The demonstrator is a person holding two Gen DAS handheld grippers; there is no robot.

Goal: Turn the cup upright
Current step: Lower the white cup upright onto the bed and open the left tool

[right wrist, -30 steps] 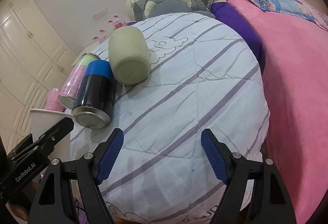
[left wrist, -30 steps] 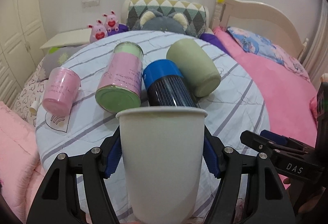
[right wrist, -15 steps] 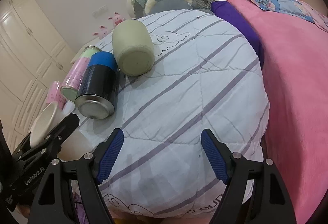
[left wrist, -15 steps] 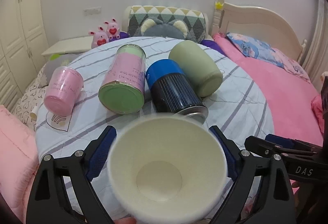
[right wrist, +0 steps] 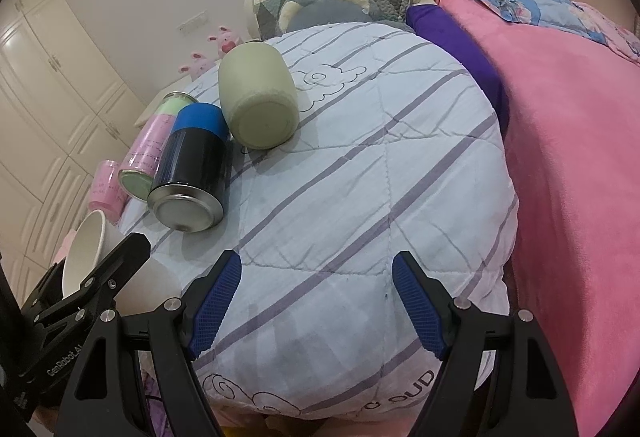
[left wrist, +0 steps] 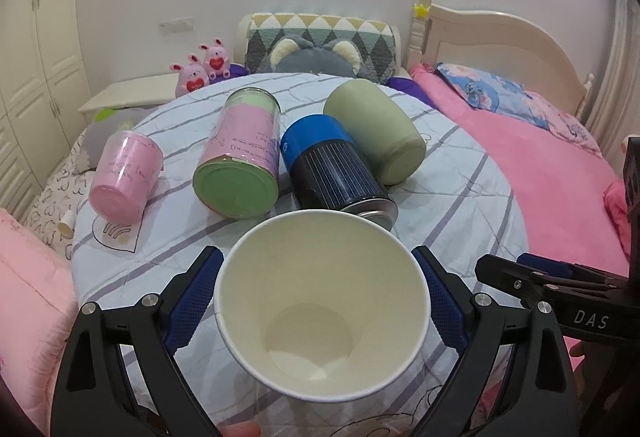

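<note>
While our left gripper (left wrist: 320, 301) clamps the white paper cup (left wrist: 320, 313) by its sides, blue pads pressed on either flank, we're looking straight down into the mouth, the round base visible deep inside. So the cup's long axis runs almost along the fingers, mouth pointing back toward the camera and a touch upward, base pointing away toward the far side of the striped quilt (left wrist: 460, 197). From the right wrist view the cup (right wrist: 86, 253) sits at the near left, tilted, rim toward us and clear of the bedding as far as we can tell. Our right gripper (right wrist: 316, 307) hangs with its jaws spread wide and nothing between them, well to the right of the cup, so the left is plainly the one doing the work. We'd judge the flip is most of the way round: what remains turns on that axis, tipping the wrist until the base faces down onto the quilt. Beyond the cup lie a blue-topped can (left wrist: 336, 169), a green-bottomed jar (left wrist: 240, 161), a sage cup (left wrist: 376, 133) and a pink cup (left wrist: 124, 173), all on their sides, so we'd want to set down on the near, bare stretch. Soft bedding could let a light cup topple.
</note>
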